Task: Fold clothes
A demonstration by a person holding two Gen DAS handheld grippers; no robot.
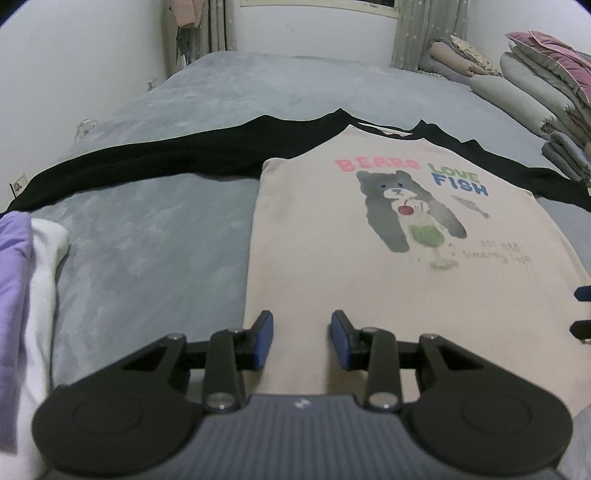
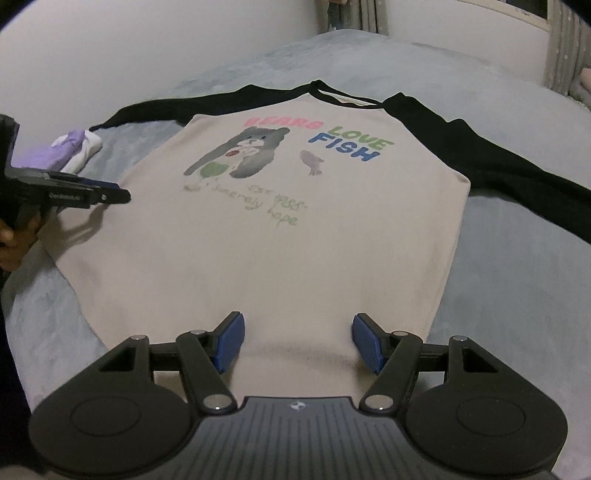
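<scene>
A beige shirt (image 1: 388, 258) with black sleeves and a bear print lies flat, face up, on the grey bed (image 1: 147, 229), both sleeves spread out sideways. My left gripper (image 1: 302, 339) hovers over the shirt's near left edge, its jaws a little apart with nothing between them. In the right wrist view the shirt (image 2: 295, 240) fills the middle, and my right gripper (image 2: 299, 341) stands open over its near hem, empty. The left gripper (image 2: 110, 192) shows there over the shirt's left side, held by a hand (image 2: 11, 240).
A purple and white garment (image 1: 26, 280) lies bunched at the bed's left, and shows in the right wrist view as a purple and white heap (image 2: 74, 151). Folded quilts and blankets (image 1: 535, 81) are stacked at the far right. Curtains (image 1: 417, 33) and white walls stand behind the bed.
</scene>
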